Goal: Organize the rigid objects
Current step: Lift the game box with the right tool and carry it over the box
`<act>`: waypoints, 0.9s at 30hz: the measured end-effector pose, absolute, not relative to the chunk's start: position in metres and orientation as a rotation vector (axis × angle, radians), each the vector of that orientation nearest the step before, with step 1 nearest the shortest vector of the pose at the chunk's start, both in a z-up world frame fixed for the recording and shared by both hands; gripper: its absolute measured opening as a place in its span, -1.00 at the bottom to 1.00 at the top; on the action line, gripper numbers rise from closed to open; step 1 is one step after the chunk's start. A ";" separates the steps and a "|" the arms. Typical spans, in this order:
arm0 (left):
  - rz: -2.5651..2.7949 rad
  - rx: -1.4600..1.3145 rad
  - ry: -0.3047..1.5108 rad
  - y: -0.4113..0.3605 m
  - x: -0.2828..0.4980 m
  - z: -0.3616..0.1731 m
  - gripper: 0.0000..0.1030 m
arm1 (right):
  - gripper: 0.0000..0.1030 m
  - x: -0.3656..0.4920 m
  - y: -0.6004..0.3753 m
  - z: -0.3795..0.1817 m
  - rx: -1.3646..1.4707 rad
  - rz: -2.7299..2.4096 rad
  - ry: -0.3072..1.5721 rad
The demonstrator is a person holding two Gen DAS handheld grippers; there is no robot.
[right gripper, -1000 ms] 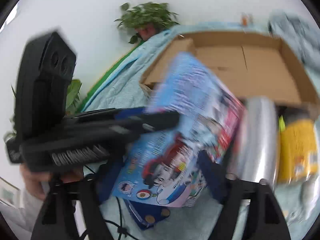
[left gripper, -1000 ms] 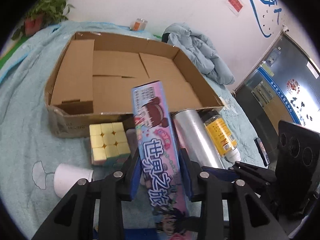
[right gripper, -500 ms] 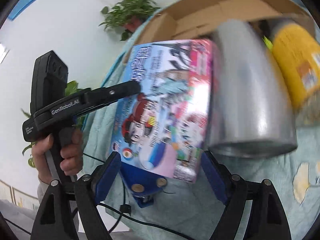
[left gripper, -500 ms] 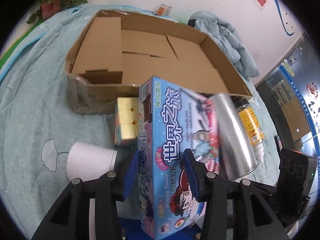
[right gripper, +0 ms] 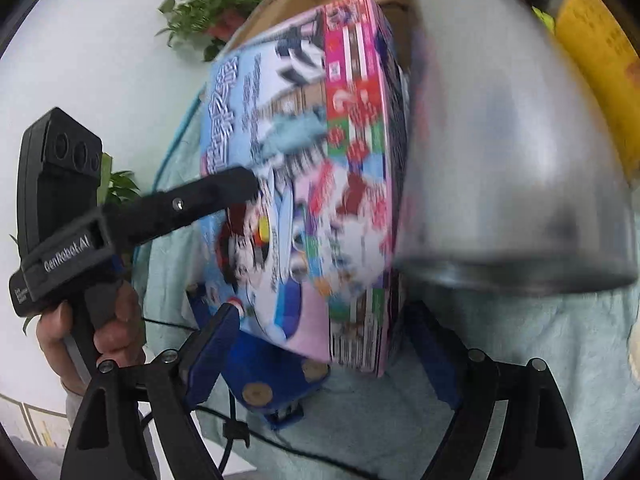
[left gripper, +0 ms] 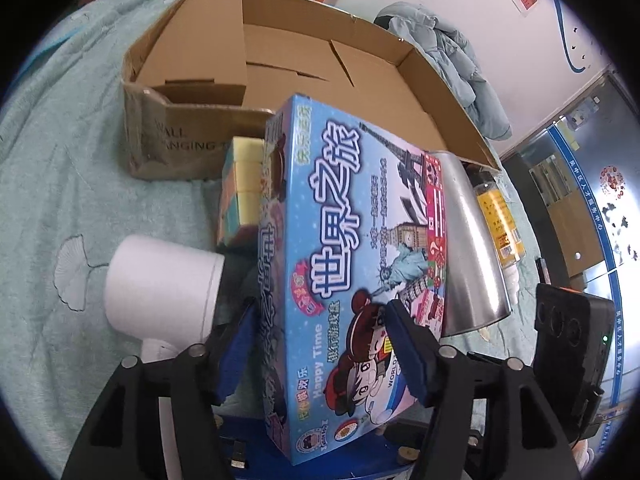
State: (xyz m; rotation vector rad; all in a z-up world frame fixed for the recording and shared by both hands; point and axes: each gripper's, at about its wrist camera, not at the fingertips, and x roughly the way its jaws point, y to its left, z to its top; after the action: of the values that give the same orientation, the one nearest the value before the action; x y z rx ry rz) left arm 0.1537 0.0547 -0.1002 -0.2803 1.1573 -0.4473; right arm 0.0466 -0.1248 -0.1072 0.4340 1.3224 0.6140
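Observation:
My left gripper is shut on a blue game box with Chinese lettering and holds it tilted, its big face up to the right. The box also shows in the right wrist view, blurred. My right gripper is open, its blue pads either side of the box's near end, just below it. The left gripper's finger crosses the box face there. An open, empty cardboard carton lies beyond the box.
A silver can lies right of the box, a yellow-labelled bottle beyond it. A pastel puzzle cube and a white cup lie left. All rest on a teal cloth. A grey jacket lies far right.
The left gripper has turned the box from edge-up to face-up and lowered toward the cloth. The right gripper has moved in close under the box and can.

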 end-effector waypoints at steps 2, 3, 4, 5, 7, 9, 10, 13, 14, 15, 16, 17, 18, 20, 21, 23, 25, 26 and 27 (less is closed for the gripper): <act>-0.457 -0.280 1.159 0.054 0.152 -0.102 0.32 | 0.64 0.041 -0.124 -0.104 0.410 0.606 1.324; -0.462 -0.280 1.159 0.054 0.151 -0.103 0.33 | 0.64 0.040 -0.124 -0.102 0.413 0.609 1.323; -0.463 -0.278 1.154 0.054 0.151 -0.103 0.33 | 0.63 0.039 -0.120 -0.100 0.411 0.602 1.320; -0.462 -0.273 1.148 0.054 0.150 -0.102 0.33 | 0.61 0.038 -0.116 -0.098 0.400 0.590 1.317; -0.458 -0.248 1.133 0.052 0.148 -0.100 0.32 | 0.47 0.040 -0.108 -0.097 0.373 0.575 1.311; -0.441 -0.217 1.112 0.051 0.144 -0.095 0.32 | 0.44 0.044 -0.098 -0.096 0.360 0.579 1.313; -0.437 -0.217 1.103 0.051 0.143 -0.093 0.32 | 0.44 0.043 -0.095 -0.094 0.355 0.582 1.312; -0.416 -0.219 1.067 0.055 0.135 -0.085 0.31 | 0.43 0.036 -0.084 -0.089 0.339 0.589 1.292; -0.408 -0.219 1.051 0.056 0.132 -0.080 0.31 | 0.43 0.032 -0.080 -0.085 0.337 0.593 1.275; -0.399 -0.217 1.023 0.058 0.127 -0.072 0.31 | 0.43 0.029 -0.077 -0.080 0.329 0.595 1.259; -0.391 -0.212 1.000 0.058 0.124 -0.065 0.31 | 0.43 0.026 -0.075 -0.073 0.313 0.599 1.235; -0.387 -0.208 0.985 0.059 0.123 -0.060 0.31 | 0.42 0.024 -0.073 -0.068 0.299 0.603 1.213; -0.381 -0.201 0.960 0.058 0.121 -0.051 0.31 | 0.42 0.021 -0.073 -0.064 0.288 0.607 1.194; -0.376 -0.191 0.905 0.057 0.122 -0.032 0.31 | 0.42 0.017 -0.070 -0.051 0.260 0.614 1.150; -0.377 -0.184 0.882 0.054 0.125 -0.023 0.31 | 0.42 0.020 -0.070 -0.041 0.254 0.618 1.132; -0.385 -0.175 0.840 0.050 0.134 -0.007 0.31 | 0.43 0.027 -0.069 -0.027 0.247 0.626 1.096; -0.393 -0.170 0.809 0.047 0.145 0.006 0.30 | 0.43 0.036 -0.068 -0.016 0.234 0.627 1.065; -0.396 -0.168 0.798 0.044 0.151 0.010 0.29 | 0.43 0.042 -0.069 -0.011 0.224 0.626 1.050; -0.401 -0.165 0.783 0.042 0.160 0.016 0.28 | 0.43 0.051 -0.071 -0.005 0.221 0.624 1.039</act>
State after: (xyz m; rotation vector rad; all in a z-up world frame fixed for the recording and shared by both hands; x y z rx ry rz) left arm 0.1602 0.0418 0.0163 -0.1648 0.7831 -0.4006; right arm 0.0507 -0.0707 -0.0054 0.2208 1.0385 0.6245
